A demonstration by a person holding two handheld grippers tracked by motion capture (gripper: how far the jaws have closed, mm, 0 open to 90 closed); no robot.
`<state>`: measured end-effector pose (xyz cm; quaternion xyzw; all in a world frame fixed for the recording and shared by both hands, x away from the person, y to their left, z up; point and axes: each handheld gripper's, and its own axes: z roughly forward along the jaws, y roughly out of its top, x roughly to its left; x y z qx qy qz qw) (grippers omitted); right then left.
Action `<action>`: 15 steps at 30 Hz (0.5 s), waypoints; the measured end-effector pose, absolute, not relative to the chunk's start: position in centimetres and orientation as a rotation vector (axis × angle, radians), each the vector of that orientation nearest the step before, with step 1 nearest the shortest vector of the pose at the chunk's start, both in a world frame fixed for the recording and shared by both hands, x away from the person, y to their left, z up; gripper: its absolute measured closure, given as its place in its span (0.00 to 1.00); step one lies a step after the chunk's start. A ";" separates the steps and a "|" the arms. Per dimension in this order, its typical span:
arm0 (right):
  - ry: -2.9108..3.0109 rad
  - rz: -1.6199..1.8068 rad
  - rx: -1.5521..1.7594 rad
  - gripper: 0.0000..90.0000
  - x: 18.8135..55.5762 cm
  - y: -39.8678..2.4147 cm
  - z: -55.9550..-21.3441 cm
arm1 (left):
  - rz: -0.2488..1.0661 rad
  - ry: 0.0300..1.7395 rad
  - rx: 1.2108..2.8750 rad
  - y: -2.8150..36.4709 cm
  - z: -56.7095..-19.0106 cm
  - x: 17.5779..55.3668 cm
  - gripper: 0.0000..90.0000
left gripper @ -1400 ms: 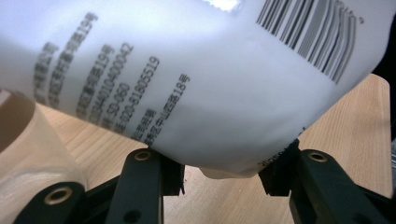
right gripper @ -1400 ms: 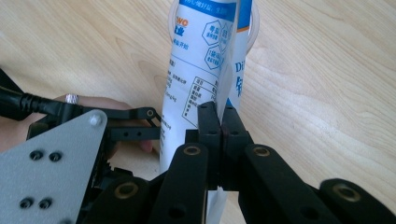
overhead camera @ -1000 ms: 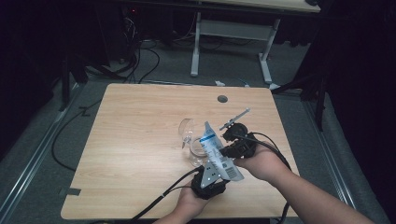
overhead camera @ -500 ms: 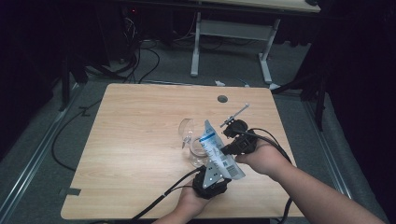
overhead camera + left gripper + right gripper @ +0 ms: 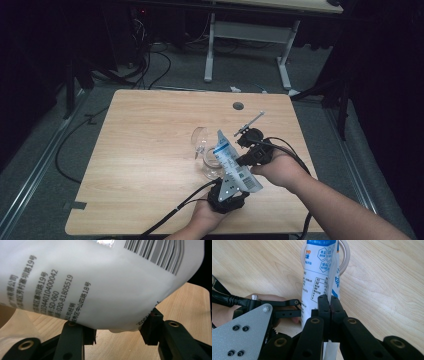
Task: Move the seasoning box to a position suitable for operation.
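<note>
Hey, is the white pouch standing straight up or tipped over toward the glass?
Tipped. The white pouch slants, its top leaning over the glass, its edge pinched by the right gripper.

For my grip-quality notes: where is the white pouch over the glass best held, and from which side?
Judging by its shape, the flat sealed side edge is best, pinched across its thin seam from the right, as the right gripper does on the pouch. The bulging bottom is rounded and soft; the left gripper straddles it loosely, its jaws just opening. The glass stands beneath.
</note>
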<state>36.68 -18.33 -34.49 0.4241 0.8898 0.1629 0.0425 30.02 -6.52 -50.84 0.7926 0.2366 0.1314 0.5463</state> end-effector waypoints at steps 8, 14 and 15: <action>2.730 0.498 1.274 1.00 36.9 -17.9 -34.5 | 0.303 0.559 1.887 -6.4 -50.8 30.0 0.61; 2.727 0.508 1.263 1.00 37.0 -17.8 -34.5 | 0.314 0.549 1.884 -6.3 -50.6 30.0 0.61; 2.727 0.510 1.263 1.00 37.0 -17.8 -34.5 | 0.312 0.544 1.882 -6.3 -50.5 30.0 0.62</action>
